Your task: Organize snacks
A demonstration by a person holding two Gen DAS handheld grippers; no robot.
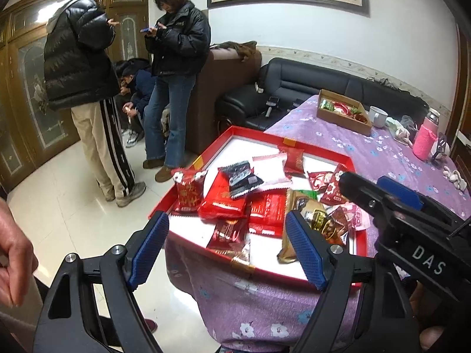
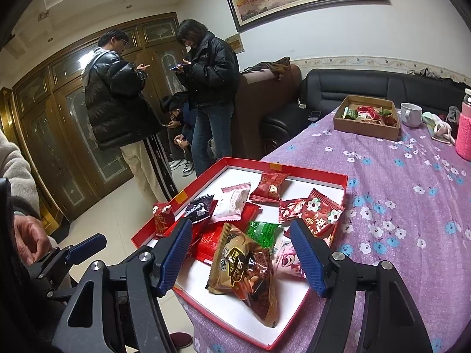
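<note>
So the snacks are all sitting in a shallow red tray (image 2: 346, 186) with a white floor, parked at the near corner of a table covered in a purple flowered cloth (image 2: 412, 206). The left gripper (image 1: 228, 247) is hovering over the tray's near edge with its blue-padded fingers (image 1: 150, 247) spread wide and nothing pinched between them. The right gripper (image 2: 244, 256) is doing the same thing, jaws gaping, not pressing on anything; a brown-and-gold snack bag (image 2: 244, 267) is lying in the tray between its fingers as seen from the right wrist. Around that bag there's a green packet (image 2: 263, 232), a flowery red packet (image 2: 322, 214), a pink-and-white packet (image 2: 234, 203), a black packet (image 2: 200, 207) and a bunch of other red ones, some overlapping. Farther back on the cloth a cardboard box (image 2: 366, 131) is holding a few more wrapped snacks, with a white mug (image 2: 410, 114) just beside it and a pink-sleeved bottle (image 1: 425, 139) nearby. Three people (image 1: 79, 58) are hanging out by the wooden doors, looking at phones.
</note>
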